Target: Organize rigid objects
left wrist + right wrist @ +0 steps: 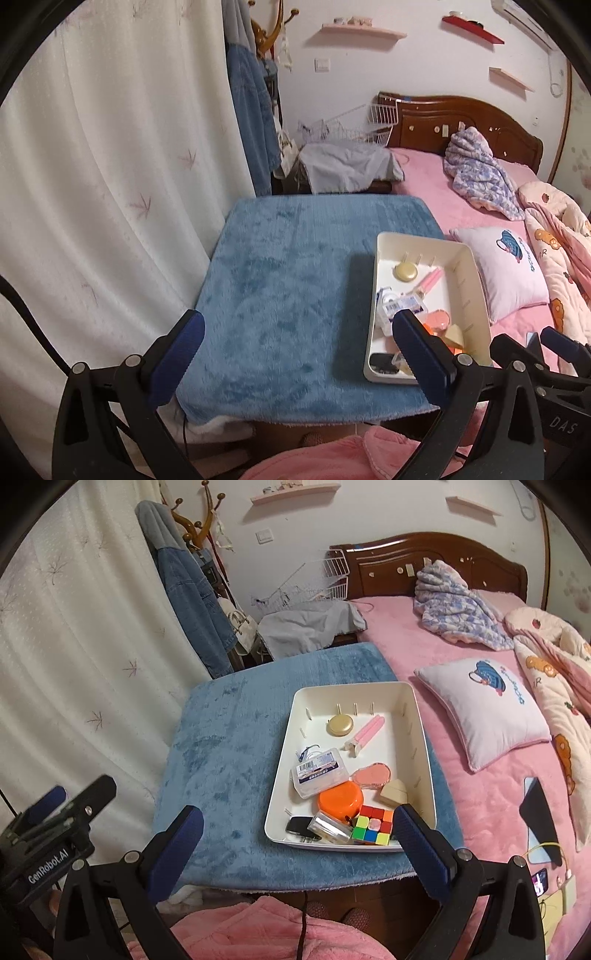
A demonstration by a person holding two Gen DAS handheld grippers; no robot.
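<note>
White plastic tray (421, 716) of small rigid items lies ahead of our right gripper (299, 829); left gripper (295, 341) likewise: jaws wide apart, empty.

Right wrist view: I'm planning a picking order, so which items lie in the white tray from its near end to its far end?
In the white plastic tray: multicoloured puzzle cube → round orange plastic container → clear barcode-labelled box → round gold compact.

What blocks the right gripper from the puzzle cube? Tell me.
Nothing visible does. The right gripper is open just short of the white tray, and the puzzle cube lies uncovered in the tray's near corner, beside a clear box.
</note>
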